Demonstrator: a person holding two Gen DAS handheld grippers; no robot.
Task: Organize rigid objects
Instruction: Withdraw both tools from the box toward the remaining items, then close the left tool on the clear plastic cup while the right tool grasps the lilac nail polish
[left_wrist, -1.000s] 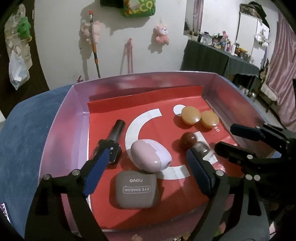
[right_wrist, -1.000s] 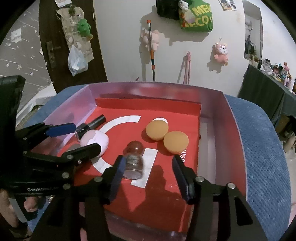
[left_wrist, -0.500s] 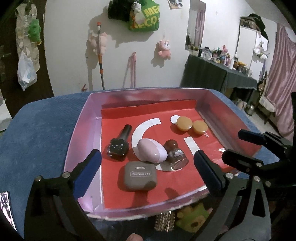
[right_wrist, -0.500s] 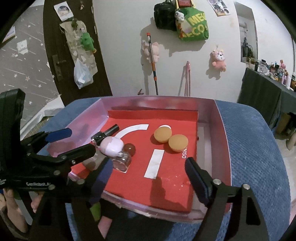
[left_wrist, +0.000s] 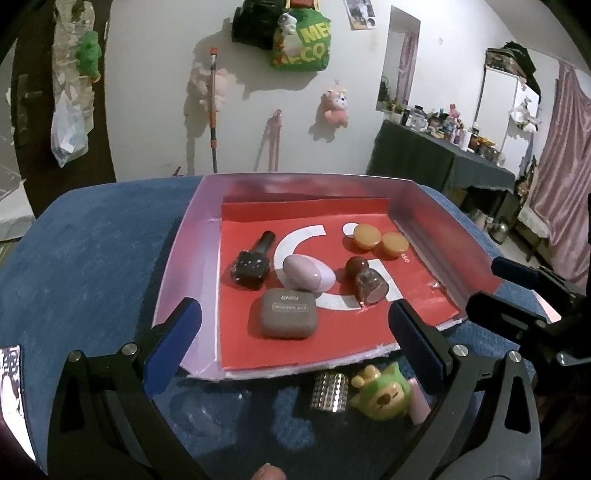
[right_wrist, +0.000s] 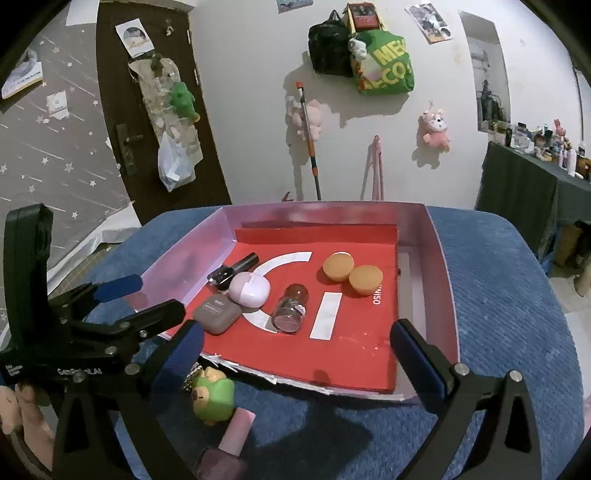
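Note:
A shallow pink box with a red liner (left_wrist: 424, 306) (right_wrist: 354, 365) sits on a blue cushion. In it lie a grey eye-shadow case (left_wrist: 288, 313) (right_wrist: 217, 314), a pink oval case (left_wrist: 308, 275) (right_wrist: 249, 290), a dark nail-polish bottle (left_wrist: 253, 264) (right_wrist: 232, 271), a small glass jar on its side (left_wrist: 367, 280) (right_wrist: 291, 308) and two orange discs (left_wrist: 380, 238) (right_wrist: 351, 273). My left gripper (left_wrist: 295, 350) is open and empty in front of the box. My right gripper (right_wrist: 299, 354) is open and empty, also in front of it.
On the cushion in front of the box lie a green toy figure (left_wrist: 382, 391) (right_wrist: 214, 393), a studded silver piece (left_wrist: 328, 389) and a pink nail-polish bottle (right_wrist: 229, 443). A dark cluttered table (left_wrist: 443, 162) stands at the back right.
Both grippers have pulled back out of the box toward me and opened wider. The glass jar now lies on its side in the box. The objects in front of the box have come into view.

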